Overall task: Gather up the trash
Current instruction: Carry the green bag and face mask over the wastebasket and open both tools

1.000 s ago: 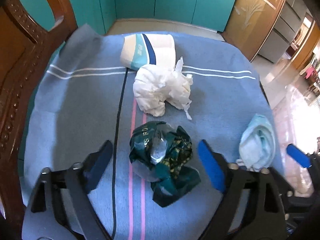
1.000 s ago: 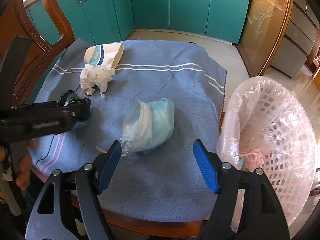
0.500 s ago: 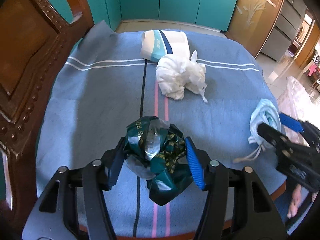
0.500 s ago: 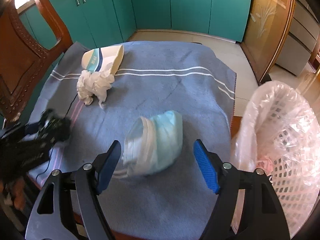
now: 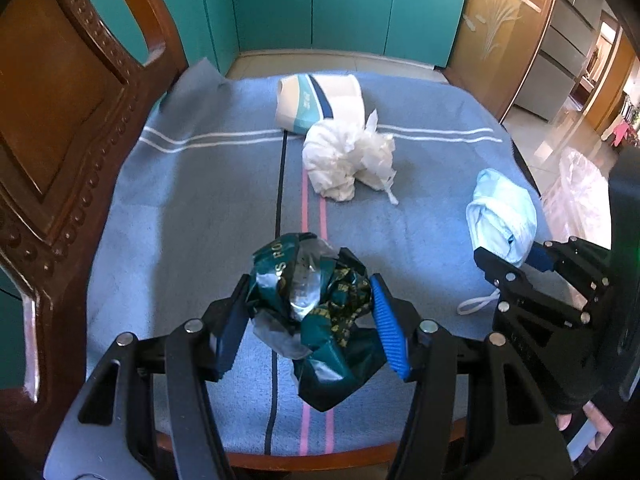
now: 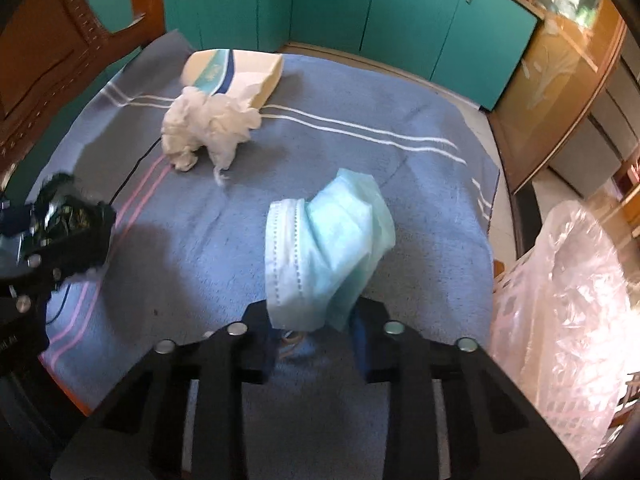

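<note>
Pinching a crumpled green wrapper (image 5: pixel 316 304) in my left hand-held gripper (image 5: pixel 310 320), I am feeling it crush: light, crackly, slippery foil. My right hand-held gripper (image 6: pixel 314 344) is clamping the soft face mask (image 6: pixel 328 248) by its lower edge, so it is drooping limply ahead of the fingers.

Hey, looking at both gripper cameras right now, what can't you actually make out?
- Inside of the lined basket: right wrist view, cut off by the edge, plastic glare.
- Wrapper print: left wrist view, crumpled, only partly readable.
- Mask ear loops: right wrist view, hidden behind the right gripper.
- Left gripper: right wrist view, blurred.
</note>
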A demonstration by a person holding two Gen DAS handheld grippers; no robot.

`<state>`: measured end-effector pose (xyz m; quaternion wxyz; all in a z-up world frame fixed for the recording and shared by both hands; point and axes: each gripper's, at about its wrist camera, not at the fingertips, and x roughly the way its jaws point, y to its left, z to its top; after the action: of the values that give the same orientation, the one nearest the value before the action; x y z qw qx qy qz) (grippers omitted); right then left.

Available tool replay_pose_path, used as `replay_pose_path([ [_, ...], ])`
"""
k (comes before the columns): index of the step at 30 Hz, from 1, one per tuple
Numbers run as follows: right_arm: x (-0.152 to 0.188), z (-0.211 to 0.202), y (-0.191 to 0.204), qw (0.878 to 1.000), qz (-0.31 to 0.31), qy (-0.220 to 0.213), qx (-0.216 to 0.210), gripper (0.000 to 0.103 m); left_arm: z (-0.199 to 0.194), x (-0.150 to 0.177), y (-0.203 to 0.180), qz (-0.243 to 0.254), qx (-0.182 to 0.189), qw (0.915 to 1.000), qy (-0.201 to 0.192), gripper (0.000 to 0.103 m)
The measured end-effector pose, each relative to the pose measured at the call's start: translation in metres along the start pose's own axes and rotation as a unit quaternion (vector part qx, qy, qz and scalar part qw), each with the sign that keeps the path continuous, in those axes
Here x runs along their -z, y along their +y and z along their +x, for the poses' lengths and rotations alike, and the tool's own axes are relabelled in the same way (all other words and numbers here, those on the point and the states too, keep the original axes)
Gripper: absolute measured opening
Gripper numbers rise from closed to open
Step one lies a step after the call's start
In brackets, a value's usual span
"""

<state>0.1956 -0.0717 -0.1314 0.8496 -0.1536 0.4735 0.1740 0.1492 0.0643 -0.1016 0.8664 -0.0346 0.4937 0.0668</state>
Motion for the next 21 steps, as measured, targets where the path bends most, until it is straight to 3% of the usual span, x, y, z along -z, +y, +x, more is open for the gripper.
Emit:
replay_pose_path([
  [9,0.002,-0.041,-0.008,0.999,-0.002,-0.048,0.022,0.028,-0.017,-0.003,-0.011,0.01,-0.005,0.9998,-0.018,0.06],
  [21,0.011,-0.065,-0.018,0.997,0.019,-0.074,0.0,0.028,-0.024,-0.003,-0.019,0.019,-0.012,0.9995,-0.024,0.06],
])
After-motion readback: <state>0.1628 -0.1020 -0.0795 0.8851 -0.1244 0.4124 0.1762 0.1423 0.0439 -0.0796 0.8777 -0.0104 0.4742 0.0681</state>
